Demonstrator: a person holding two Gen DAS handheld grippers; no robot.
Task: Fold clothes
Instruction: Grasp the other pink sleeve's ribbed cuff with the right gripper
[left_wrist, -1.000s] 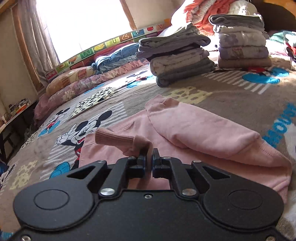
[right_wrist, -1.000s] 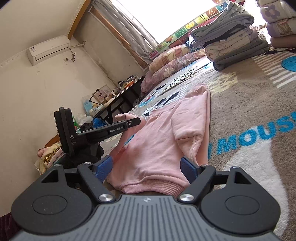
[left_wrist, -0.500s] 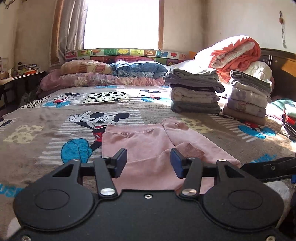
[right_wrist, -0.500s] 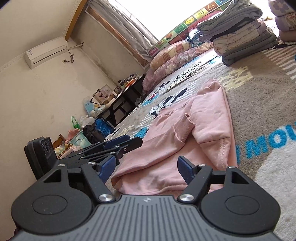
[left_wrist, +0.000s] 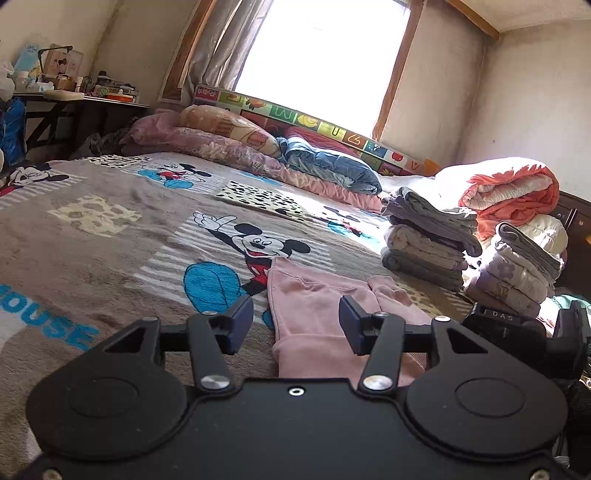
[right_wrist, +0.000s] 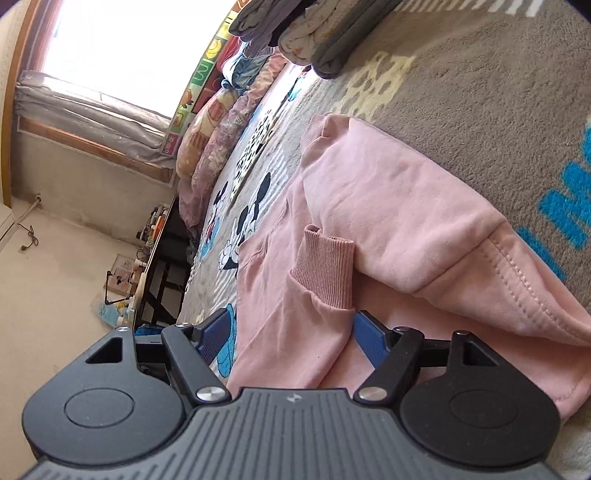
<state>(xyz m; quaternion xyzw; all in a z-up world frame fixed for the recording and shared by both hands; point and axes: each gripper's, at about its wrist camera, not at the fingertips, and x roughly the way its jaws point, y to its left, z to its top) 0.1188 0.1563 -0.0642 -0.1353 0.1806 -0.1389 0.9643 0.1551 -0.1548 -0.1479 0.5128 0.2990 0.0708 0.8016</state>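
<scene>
- Hovering low over the bed: left gripper (left_wrist: 296, 322), jaws parted with nothing between the pads. They have just been opening, and now stand about midway, released.
- Right gripper (right_wrist: 291, 334) also spread wide; its jaws have just eased in slightly. The folded sleeve runs between the blue pads (right_wrist: 371, 338), but neither pad visibly presses it, so I read it as released, not grasping.
- Task item: pink sweatshirt (right_wrist: 388, 206) lying flat on the bedspread (left_wrist: 92, 236), directly ahead of both grippers. Both sleeves are already folded inward over the body.
- Judgement on the step: next is the lengthwise fold, hem toward collar. Best done with each gripper taking a hem corner at matching positions, pinching all layers so the tucked sleeves do not slide out, then lifting together and laying over evenly.
- Risk: the near sleeve's ribbed cuff (right_wrist: 325, 266) stands proud and could snag or unfold if dragged.
- Materials: sweatshirt is soft matte fleece-knit, with a stitched seam at the shoulder. The cuff is tighter ribbing, slightly darker.
- Bedspread is short-pile plush, grey-brown with cartoon mouse prints and blue lettering; likely grippy against fleece.
- Beyond: stacks of folded clothes (left_wrist: 428, 243), rounded at the folds, in greys and creams.
</scene>
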